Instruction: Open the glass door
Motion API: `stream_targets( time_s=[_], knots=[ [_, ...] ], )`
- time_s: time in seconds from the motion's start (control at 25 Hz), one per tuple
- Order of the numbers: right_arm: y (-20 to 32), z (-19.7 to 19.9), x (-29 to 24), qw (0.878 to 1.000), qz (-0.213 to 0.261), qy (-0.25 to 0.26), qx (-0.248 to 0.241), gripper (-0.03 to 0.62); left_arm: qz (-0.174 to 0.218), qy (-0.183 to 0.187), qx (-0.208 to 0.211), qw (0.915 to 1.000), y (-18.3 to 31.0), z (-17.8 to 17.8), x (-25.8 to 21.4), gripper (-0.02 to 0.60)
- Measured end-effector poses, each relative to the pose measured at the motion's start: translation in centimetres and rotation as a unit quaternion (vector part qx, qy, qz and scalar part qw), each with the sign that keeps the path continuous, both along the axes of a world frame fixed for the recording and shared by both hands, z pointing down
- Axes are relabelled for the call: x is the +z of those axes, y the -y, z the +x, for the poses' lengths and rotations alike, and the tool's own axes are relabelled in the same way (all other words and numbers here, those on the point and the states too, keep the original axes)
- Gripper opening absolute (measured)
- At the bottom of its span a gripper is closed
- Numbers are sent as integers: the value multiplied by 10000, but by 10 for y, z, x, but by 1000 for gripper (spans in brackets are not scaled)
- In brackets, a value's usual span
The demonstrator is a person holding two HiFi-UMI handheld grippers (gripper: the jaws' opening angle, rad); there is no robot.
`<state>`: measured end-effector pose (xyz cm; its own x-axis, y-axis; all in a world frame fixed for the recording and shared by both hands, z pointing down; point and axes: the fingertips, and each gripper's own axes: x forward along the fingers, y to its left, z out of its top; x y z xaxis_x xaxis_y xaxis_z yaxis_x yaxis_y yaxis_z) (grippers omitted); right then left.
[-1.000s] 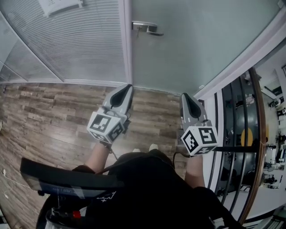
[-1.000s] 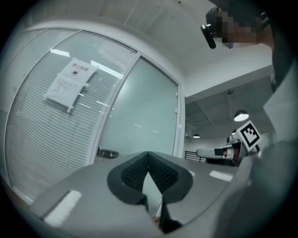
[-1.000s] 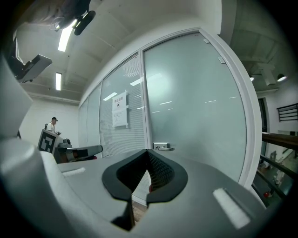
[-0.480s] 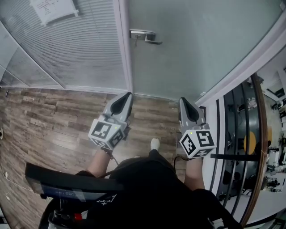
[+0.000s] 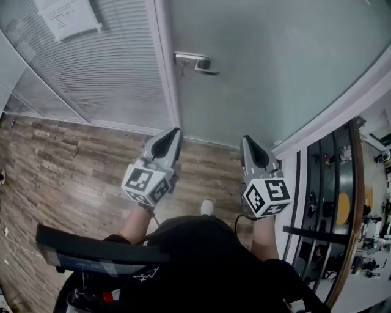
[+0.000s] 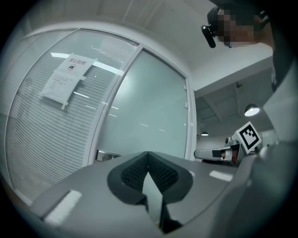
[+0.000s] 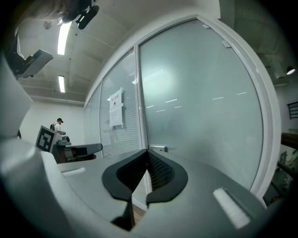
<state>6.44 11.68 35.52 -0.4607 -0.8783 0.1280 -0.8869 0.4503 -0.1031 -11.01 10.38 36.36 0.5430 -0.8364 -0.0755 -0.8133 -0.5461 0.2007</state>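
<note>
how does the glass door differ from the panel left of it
The glass door is plain frosted glass; the side panel shows fine horizontal blinds. The glass door carries a metal lever handle; the side panel carries a paper notice instead. Both sit in pale frames.

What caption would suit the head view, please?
Left gripper and right gripper, both shut, face the glass door and handle.

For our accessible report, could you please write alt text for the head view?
The left gripper and right gripper, both shut and empty, point toward a frosted glass door; its metal handle is above them, untouched, with wood floor below.
</note>
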Motion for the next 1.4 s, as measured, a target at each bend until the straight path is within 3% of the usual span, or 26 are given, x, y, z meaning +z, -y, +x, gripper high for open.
stream_targets(
  time_s=[0.6, 0.96, 1.4],
  knots=[
    [80, 27, 10, 9967, -1, 66, -810, 2, 59, 141, -655, 9977, 57, 36, 0, 1],
    [90, 28, 13, 9950, -87, 209, -968, 2, -81, 210, -844, 9962, 61, 35, 5, 0],
    [114, 17, 21, 9958, -125, 91, -899, 2, -139, 194, -723, 9971, 88, 25, 16, 1]
  ],
)
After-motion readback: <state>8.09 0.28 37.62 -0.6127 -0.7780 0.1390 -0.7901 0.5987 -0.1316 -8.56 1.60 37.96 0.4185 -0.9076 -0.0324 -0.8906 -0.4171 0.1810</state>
